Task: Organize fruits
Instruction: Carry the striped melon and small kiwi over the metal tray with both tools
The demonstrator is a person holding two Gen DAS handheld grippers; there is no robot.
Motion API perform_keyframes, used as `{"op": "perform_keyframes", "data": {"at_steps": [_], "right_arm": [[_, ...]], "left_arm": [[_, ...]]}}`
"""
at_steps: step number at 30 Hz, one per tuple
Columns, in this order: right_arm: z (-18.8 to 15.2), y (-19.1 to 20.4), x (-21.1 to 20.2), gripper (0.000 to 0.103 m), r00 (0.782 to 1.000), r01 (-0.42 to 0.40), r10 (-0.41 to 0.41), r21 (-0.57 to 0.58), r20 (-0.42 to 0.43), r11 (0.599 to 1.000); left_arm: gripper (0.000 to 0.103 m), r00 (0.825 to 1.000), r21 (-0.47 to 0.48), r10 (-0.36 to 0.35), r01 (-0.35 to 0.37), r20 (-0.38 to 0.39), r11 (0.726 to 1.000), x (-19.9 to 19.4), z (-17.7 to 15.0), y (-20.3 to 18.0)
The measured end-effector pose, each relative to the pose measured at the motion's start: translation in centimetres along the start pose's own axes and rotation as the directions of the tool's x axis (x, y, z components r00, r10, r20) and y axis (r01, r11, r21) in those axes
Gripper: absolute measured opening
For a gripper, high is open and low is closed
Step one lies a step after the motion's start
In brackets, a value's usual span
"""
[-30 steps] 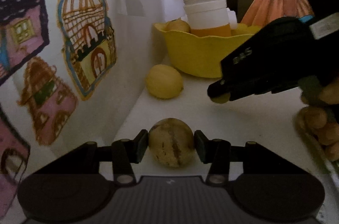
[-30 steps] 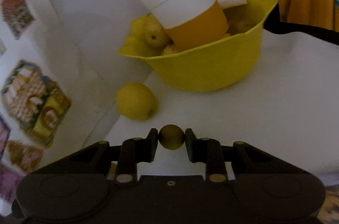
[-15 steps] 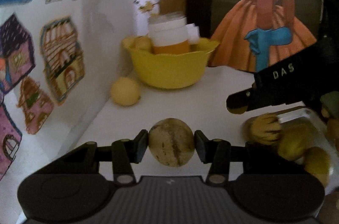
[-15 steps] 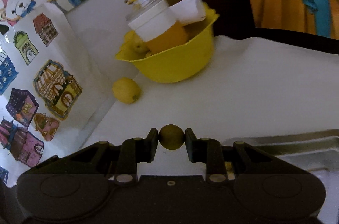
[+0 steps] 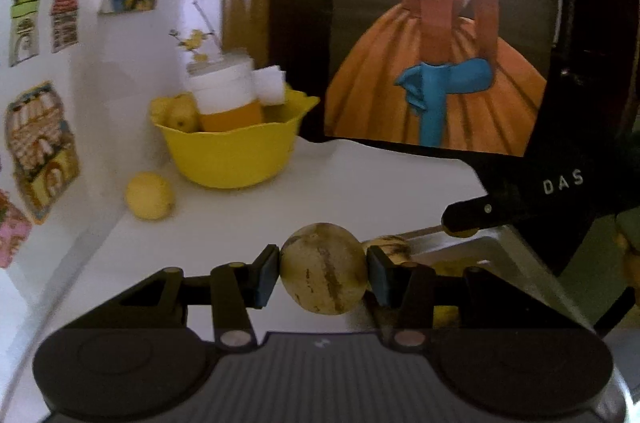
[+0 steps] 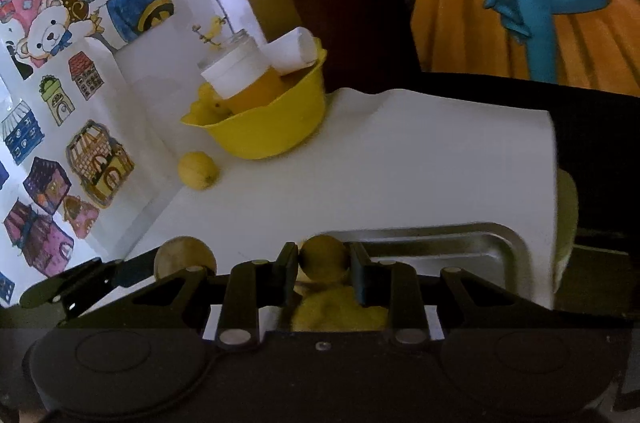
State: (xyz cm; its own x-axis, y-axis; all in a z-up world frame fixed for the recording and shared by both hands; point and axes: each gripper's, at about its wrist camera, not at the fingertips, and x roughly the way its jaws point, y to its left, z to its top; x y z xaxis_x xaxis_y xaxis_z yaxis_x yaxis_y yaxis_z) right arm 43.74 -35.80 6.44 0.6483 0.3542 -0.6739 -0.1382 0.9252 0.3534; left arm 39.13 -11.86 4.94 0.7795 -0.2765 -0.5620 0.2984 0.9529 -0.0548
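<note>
Left gripper (image 5: 323, 270): jaws clenched on striped tan fruit (image 5: 323, 269), long axis near vertical, held above counter (image 5: 360, 191). Right gripper (image 6: 323, 265): jaws clenched on small round fruit (image 6: 323, 259) (no clear long axis) over metal tray (image 6: 460, 247). Yellow bowl (image 5: 230, 159) and loose lemon (image 5: 149, 196) near sticker-covered wall (image 5: 40, 127).
</note>
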Motion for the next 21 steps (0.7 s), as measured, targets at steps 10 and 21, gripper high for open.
{"op": "perform_keyframes", "data": {"at_steps": [10, 21], "right_arm": [[-3.2, -3.9, -3.3, 0.030, 1.000, 0.029, -0.028, -0.044, 0.013, 0.999], [-7.2, -5.7, -4.9, 0.030, 1.000, 0.007, -0.005, -0.141, 0.009, 0.990]], "left_arm": [[0.051, 0.997, 0.003, -0.069, 0.069, -0.023, 0.998, -0.4, -1.3, -2.8], [0.051, 0.991, -0.033, -0.117, 0.115, -0.062, 0.993, -2.6, -4.5, -3.8]]}}
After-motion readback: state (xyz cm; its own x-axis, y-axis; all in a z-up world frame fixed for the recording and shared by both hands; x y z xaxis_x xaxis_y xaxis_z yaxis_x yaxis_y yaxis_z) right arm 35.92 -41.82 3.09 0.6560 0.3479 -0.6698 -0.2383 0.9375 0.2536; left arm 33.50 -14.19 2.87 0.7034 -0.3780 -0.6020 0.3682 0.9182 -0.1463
